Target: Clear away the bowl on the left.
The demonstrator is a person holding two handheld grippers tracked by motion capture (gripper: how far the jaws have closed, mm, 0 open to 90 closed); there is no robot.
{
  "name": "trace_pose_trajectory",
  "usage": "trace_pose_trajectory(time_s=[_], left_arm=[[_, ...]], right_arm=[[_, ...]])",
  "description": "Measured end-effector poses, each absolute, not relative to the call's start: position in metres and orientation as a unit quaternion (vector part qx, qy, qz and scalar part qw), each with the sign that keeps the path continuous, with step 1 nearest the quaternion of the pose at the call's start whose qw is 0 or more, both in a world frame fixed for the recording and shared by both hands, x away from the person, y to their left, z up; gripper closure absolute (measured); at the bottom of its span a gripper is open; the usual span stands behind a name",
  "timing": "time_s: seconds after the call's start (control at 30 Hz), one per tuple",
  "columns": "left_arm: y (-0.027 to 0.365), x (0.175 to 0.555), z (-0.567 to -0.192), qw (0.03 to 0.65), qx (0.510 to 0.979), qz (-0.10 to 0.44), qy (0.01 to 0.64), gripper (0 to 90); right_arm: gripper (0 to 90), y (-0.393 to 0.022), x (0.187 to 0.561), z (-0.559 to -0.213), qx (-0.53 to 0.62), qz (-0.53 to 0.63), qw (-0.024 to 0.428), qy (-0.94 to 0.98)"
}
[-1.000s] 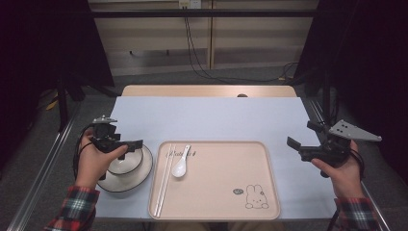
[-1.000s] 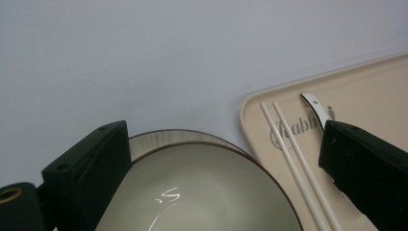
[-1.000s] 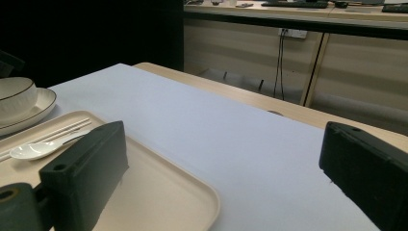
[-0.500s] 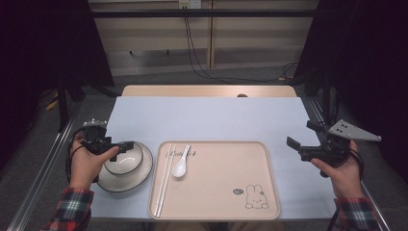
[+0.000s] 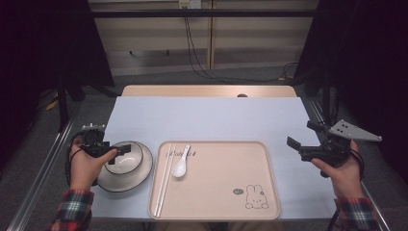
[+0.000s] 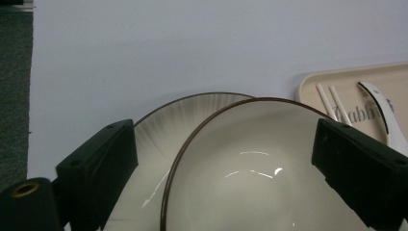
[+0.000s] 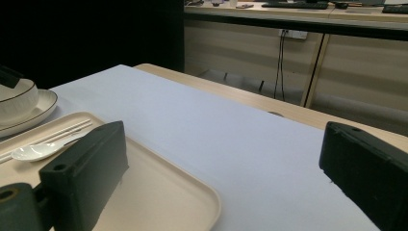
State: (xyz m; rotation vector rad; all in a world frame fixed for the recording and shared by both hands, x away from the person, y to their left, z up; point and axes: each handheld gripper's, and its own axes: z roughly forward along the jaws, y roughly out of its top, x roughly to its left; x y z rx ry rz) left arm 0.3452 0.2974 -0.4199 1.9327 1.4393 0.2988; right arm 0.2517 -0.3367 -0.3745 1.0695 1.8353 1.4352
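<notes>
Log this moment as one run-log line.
left claw: open, closing over white brown-rimmed ceramic bowl | bowl: on matching plate | right claw: open, empty

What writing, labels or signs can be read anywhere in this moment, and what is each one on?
"Rabbi", the end hidden behind the spoon: pale script on the tray, near its far left corner by the chopsticks.
Small dark round mark beside the rabbit drawing on the tray: too small to read.
Bowl, plate, both grippers: no lettering that I can make out.
</notes>
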Motion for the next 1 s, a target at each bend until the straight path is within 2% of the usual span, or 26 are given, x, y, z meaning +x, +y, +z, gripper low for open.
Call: trace_pose_trajectory(time_s=[0.17, 0.53, 1.0], left_arm=[[0.298, 0.345, -0.426, 0.353, 0.738, 0.116, 0.563, 15.8], [0.303, 0.343, -0.431, 0.347, 0.747, 0.105, 0.557, 42.4], [0.305, 0.343, -0.439, 0.327, 0.741, 0.092, 0.58, 61.9]], right_arm=[[2.5, -0.337, 0.251, -0.374, 0.402, 0.536, 0.285, 0.685], [2.5, -0.338, 0.251, -0.374, 0.401, 0.538, 0.287, 0.684], [2.5, -0.338, 0.25, -0.373, 0.402, 0.54, 0.286, 0.682]])
